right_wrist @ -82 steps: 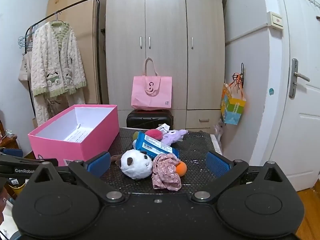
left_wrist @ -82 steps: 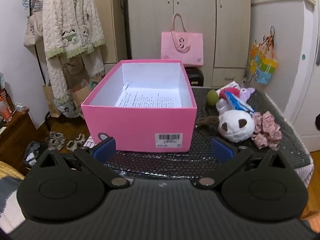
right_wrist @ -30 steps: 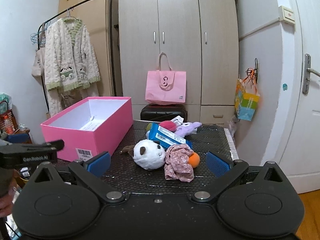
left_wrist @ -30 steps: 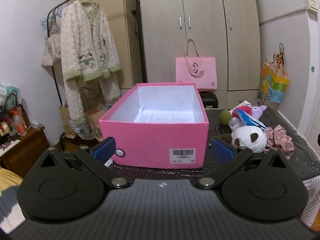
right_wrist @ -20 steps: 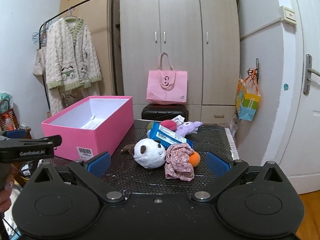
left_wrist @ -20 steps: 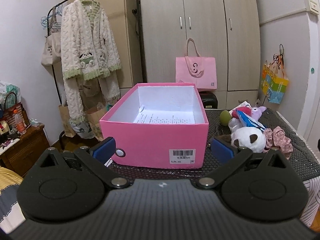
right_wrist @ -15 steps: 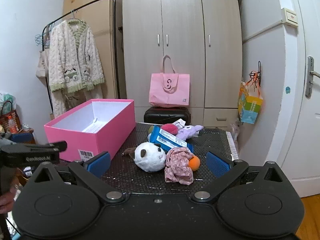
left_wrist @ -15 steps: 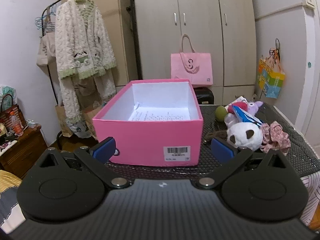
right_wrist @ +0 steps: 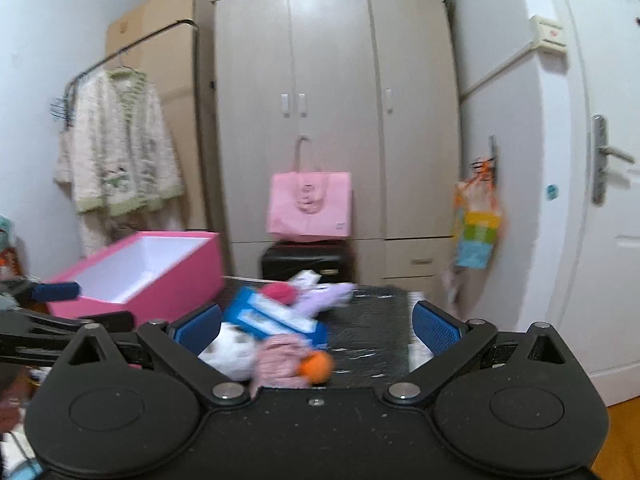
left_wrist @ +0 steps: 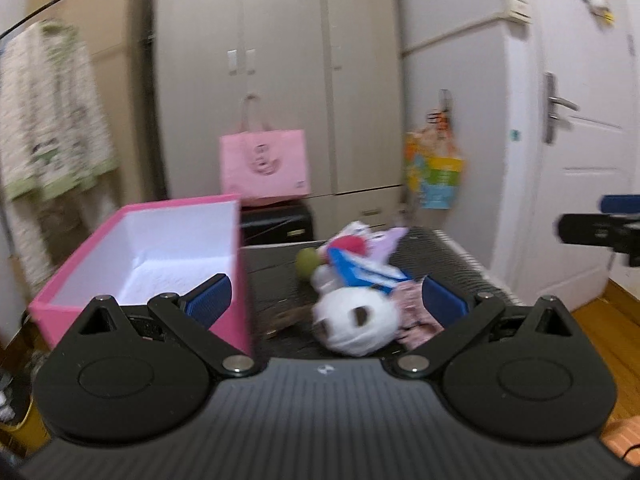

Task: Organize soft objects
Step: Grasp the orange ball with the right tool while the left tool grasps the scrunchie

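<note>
The pink box sits behind the left gripper's left finger. The white plush lies between its spread, empty jaws. The right gripper, likewise released, frames the toy pile.

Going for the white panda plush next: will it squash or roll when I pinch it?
The white panda plush looks rounded and stuffed, so it would probably squash between the pads. A nudge might roll it. The blue packet seems to rest on it and could slide off.
</note>
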Demonstrator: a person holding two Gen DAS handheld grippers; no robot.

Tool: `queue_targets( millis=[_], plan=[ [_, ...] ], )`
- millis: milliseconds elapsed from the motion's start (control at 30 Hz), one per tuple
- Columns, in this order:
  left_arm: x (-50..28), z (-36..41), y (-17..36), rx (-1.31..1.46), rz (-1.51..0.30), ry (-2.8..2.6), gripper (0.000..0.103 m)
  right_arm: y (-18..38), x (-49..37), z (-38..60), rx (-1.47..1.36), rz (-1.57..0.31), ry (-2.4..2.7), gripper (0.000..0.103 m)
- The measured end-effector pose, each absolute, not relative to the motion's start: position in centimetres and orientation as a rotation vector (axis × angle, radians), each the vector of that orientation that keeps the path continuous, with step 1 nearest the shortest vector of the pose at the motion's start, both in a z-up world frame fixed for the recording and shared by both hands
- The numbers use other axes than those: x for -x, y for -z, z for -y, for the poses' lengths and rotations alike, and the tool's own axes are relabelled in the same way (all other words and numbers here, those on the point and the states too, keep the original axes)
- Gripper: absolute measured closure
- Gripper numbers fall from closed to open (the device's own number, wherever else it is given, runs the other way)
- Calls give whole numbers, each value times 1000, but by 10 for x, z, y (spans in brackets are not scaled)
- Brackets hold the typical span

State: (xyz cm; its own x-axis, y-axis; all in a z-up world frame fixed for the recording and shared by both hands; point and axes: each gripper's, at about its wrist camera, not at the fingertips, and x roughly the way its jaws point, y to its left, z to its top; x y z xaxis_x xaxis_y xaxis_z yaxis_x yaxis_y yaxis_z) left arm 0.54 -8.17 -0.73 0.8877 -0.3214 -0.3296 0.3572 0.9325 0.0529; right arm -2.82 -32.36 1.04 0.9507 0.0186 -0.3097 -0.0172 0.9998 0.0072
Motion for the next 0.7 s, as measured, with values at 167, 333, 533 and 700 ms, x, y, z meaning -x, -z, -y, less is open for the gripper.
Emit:
queue_targets(
  millis=[167, 333, 533, 700],
  plan=[
    [-20, 121, 22, -168, -357, 496, 3, 6, 3, 347, -12, -355, -3, 3],
    [-25, 156, 36, -245, -337, 585, 7, 26, -25, 358, -39, -424, -78, 14],
    [-46, 187, 59, -306, -387, 592, 17, 51, -59, 356, -51, -522, -226, 35],
    [-69, 206, 79, -356, -456, 597, 29, 70, -89, 358, -85, -594, -299, 43]
  ],
)
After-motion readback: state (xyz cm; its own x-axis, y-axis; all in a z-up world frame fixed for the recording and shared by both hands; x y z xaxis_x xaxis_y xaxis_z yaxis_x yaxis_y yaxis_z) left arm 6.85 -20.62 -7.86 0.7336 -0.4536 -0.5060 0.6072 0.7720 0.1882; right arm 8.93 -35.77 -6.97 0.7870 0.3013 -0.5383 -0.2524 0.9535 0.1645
